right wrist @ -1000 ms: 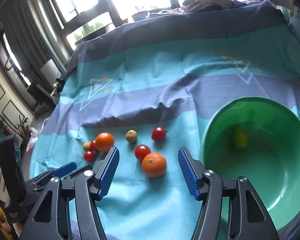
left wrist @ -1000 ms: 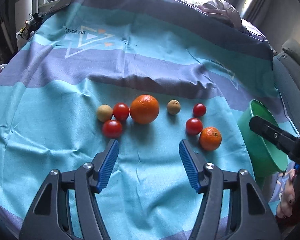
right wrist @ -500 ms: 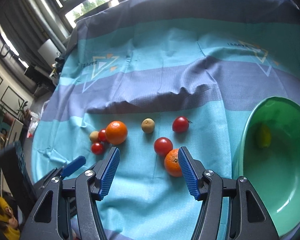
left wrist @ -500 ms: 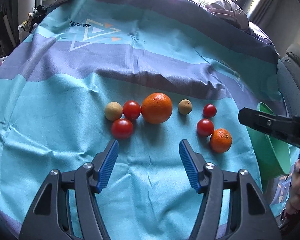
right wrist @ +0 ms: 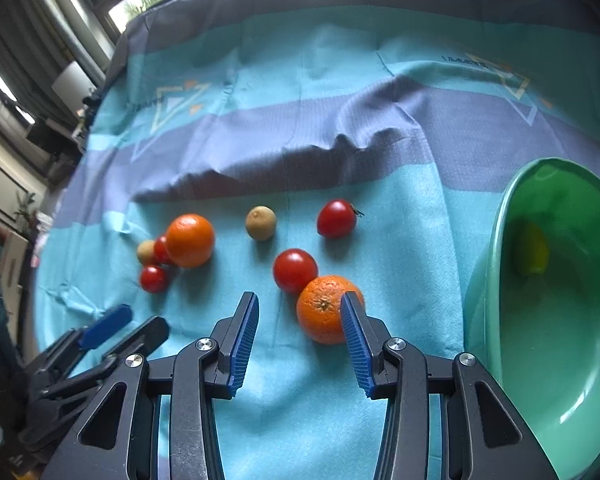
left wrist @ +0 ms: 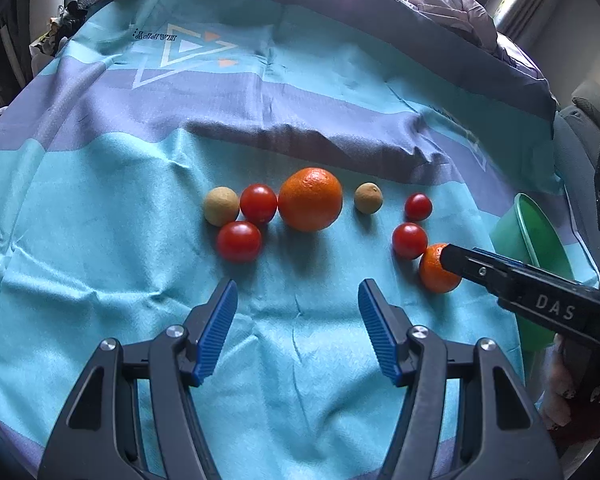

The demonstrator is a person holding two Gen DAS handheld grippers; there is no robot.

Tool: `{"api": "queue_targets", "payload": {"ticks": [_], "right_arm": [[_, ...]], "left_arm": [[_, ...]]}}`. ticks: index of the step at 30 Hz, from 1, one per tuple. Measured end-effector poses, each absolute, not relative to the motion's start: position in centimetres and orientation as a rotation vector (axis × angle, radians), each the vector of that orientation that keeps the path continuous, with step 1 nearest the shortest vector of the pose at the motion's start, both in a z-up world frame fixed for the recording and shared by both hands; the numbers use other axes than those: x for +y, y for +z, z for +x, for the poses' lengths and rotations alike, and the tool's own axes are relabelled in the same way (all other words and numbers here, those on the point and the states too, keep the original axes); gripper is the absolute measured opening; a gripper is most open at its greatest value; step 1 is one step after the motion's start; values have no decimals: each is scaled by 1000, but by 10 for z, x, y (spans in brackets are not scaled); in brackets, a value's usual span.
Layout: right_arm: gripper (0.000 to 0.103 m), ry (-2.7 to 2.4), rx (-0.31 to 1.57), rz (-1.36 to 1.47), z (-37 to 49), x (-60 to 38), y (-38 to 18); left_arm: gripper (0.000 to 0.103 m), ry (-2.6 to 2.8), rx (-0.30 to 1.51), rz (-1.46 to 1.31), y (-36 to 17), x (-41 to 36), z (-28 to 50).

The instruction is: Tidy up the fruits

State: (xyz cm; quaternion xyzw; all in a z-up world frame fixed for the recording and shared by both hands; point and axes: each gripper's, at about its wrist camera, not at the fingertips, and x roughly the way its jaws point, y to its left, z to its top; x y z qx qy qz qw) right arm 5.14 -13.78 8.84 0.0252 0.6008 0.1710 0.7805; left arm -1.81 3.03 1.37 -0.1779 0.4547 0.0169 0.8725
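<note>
Home: armchair, curtained windows

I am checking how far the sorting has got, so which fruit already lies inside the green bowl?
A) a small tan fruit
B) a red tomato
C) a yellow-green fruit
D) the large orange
C: the right wrist view shows a single yellow-green fruit lying inside the green bowl, while the tomatoes, oranges and tan fruits all lie out on the cloth.
</note>
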Motion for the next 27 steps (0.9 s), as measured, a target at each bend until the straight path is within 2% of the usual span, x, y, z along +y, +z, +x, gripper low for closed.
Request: {"api": "queue_targets", "payload": {"ticks": [5, 11, 18, 27], "right_arm": [[46, 279, 1293, -86, 48, -130, 77], [46, 274, 1293, -126, 48, -130, 65], [43, 373, 1275, -74, 36, -132, 77], [43, 639, 1360, 38, 18, -117, 78]], "left_arm": [[62, 39, 946, -364, 14, 30, -19], [62, 52, 949, -354, 12, 30, -19], [62, 60, 949, -389, 12, 39, -19], [62, 87, 941, -426, 14, 51, -20]]}}
